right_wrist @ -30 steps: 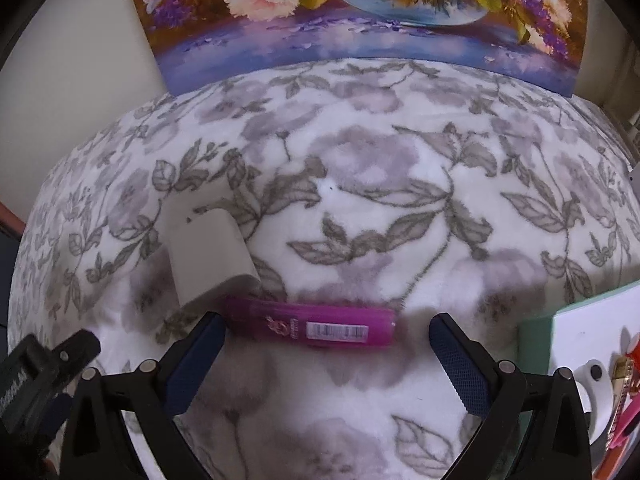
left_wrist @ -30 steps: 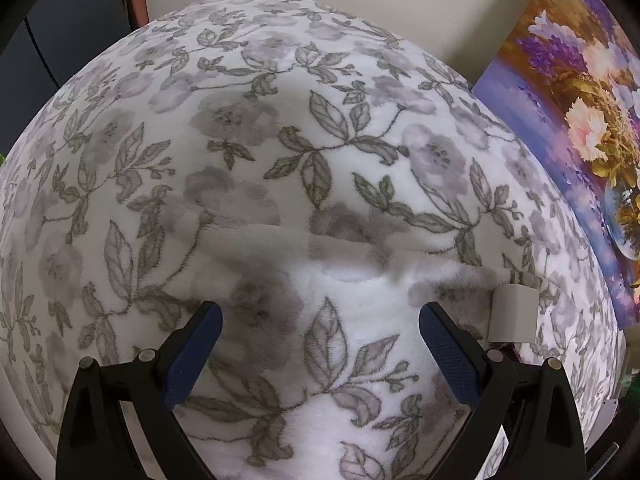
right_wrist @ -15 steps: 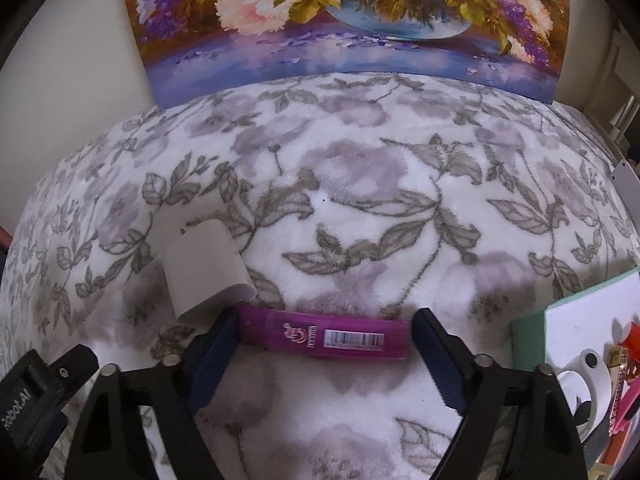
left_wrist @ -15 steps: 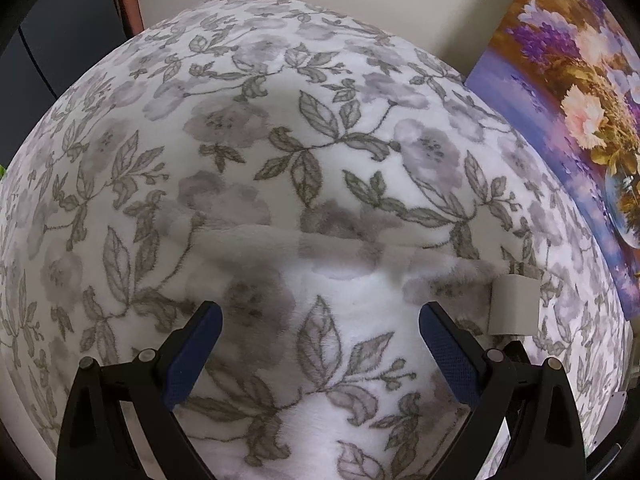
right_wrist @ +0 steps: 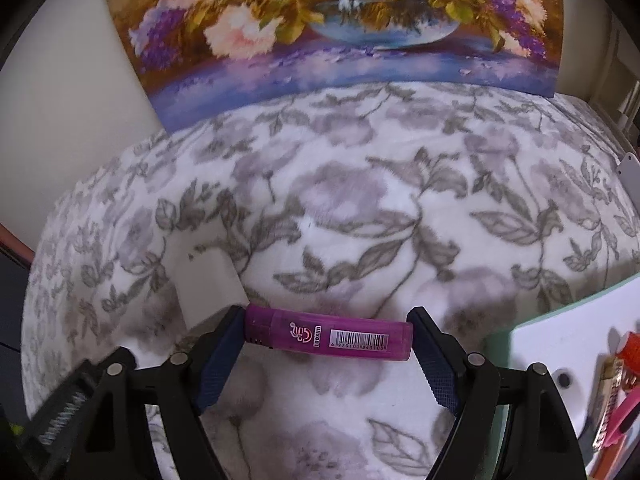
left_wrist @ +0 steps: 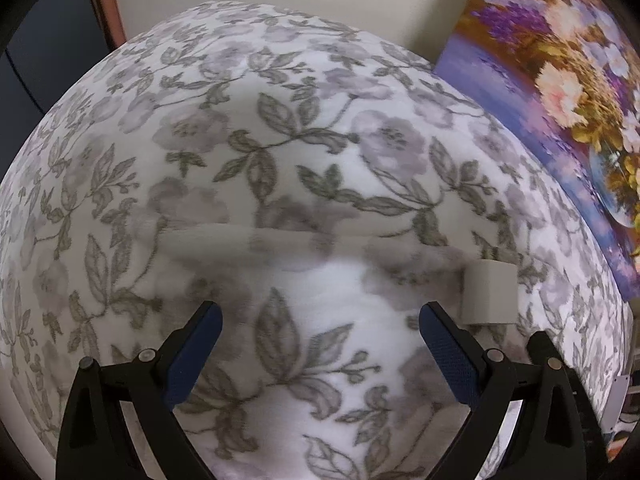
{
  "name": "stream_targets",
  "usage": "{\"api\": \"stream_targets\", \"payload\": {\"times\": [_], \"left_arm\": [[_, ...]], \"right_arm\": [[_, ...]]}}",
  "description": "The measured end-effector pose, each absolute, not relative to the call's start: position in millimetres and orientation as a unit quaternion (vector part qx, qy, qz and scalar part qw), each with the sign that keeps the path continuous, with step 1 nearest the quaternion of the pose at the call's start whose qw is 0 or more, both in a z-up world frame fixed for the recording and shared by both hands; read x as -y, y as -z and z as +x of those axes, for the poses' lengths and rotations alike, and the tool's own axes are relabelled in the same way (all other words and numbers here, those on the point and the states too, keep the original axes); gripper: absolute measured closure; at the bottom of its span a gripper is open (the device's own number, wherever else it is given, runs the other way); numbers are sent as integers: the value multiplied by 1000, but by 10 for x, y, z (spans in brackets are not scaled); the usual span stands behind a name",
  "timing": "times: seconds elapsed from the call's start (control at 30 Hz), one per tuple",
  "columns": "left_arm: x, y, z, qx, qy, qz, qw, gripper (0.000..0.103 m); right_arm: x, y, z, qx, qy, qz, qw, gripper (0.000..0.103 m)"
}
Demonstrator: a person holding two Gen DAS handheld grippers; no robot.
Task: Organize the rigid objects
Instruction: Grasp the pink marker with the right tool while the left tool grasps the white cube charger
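Note:
A purple lighter (right_wrist: 328, 334) with a barcode label lies crosswise between the fingertips of my right gripper (right_wrist: 328, 326), which is shut on its two ends just above the floral blanket (right_wrist: 360, 208). A white rectangular block (right_wrist: 208, 288) lies on the blanket just left of the lighter; it also shows in the left wrist view (left_wrist: 489, 292), just beyond the right fingertip. My left gripper (left_wrist: 318, 320) is open and empty over the blanket.
A white tray with a green rim (right_wrist: 560, 332) at the right holds several small items, among them a red-orange object (right_wrist: 630, 346). A flower painting (right_wrist: 340, 20) leans against the wall behind the blanket. A dark door and reddish frame (left_wrist: 100, 4) stand at the far left.
My right gripper moved forward around the purple lighter and closed on its ends. The left gripper drifted slightly, still open.

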State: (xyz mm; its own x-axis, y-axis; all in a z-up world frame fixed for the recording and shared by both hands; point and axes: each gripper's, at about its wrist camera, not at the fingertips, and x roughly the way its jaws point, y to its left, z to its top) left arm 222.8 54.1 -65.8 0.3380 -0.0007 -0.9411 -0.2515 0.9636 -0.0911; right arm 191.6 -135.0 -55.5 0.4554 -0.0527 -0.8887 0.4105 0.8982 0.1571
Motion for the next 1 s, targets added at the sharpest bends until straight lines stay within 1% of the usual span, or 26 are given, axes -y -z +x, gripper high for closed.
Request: {"api": "stream_targets", "payload": {"times": [0.3,0.5,0.57,0.6,0.63,0.67,0.7,0.8,0.87,0.9,0.93,0.97,1.0], "left_arm": [[-72,625,2272,-560,-9,-96,823,4],[238,727,2358,-550,20,-79,831,4],[302,720,2357,-543,22,-71,836,6],[338,721,2373,-540,24,-67,839,10],[374,725,2387,-538,24,-62,841,17],[399,728,2399,-536,24,-59,842,21],[430,742,2413,-535,26,-56,842,28],[470,801,2421,-537,23,-50,841,35],[514,806,2412,-531,18,-32,846,38],[518,801,2409,-530,17,-29,847,44],[510,790,2403,-528,18,-32,848,57],[495,774,2400,-527,21,-40,848,59],[492,767,2397,-529,23,-41,847,59]], "right_arm": [[1745,232,1868,-474,149,190,847,20],[1970,185,1817,-468,159,196,847,20],[2019,190,1813,-469,160,197,846,20],[2039,195,1811,-469,160,199,845,20],[2056,204,1809,-470,160,200,845,20],[2068,215,1810,-471,160,201,844,20],[2076,224,1808,-472,159,202,843,20],[2086,251,1806,-475,157,203,842,20],[2090,265,1805,-477,156,203,841,20],[2090,271,1804,-478,156,203,840,20],[2086,280,1803,-480,157,203,839,20],[2077,291,1802,-482,157,203,838,20],[2066,300,1801,-484,156,202,837,20]]}}
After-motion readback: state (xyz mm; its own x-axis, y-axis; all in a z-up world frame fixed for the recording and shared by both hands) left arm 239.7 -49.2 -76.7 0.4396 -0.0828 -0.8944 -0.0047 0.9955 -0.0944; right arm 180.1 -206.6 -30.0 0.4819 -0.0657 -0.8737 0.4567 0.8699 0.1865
